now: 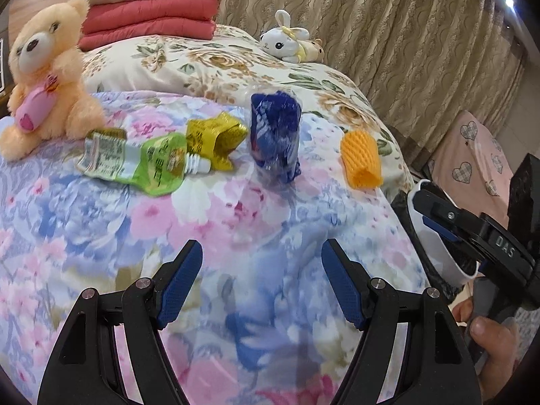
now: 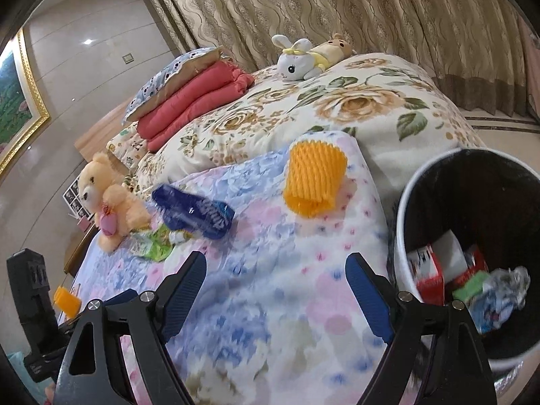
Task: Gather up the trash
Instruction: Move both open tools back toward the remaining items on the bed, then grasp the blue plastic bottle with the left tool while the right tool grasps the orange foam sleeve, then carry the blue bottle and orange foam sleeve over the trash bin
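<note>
Both of your grippers are spread wide and hold nothing: the left gripper hangs above the flowered quilt, and the right gripper hangs over the quilt's edge beside the bin. Trash lies ahead of you on the quilt: a blue wrapper, an orange foam net, a green pouch and a yellow packet. Only your right view looks into the bin, where crumpled trash sits. Only your left view shows the yellow packet.

The blue wrapper is glossy, crinkled plastic film. The orange sleeve is ribbed foam netting — matt; the quilt is soft printed cloth.
</note>
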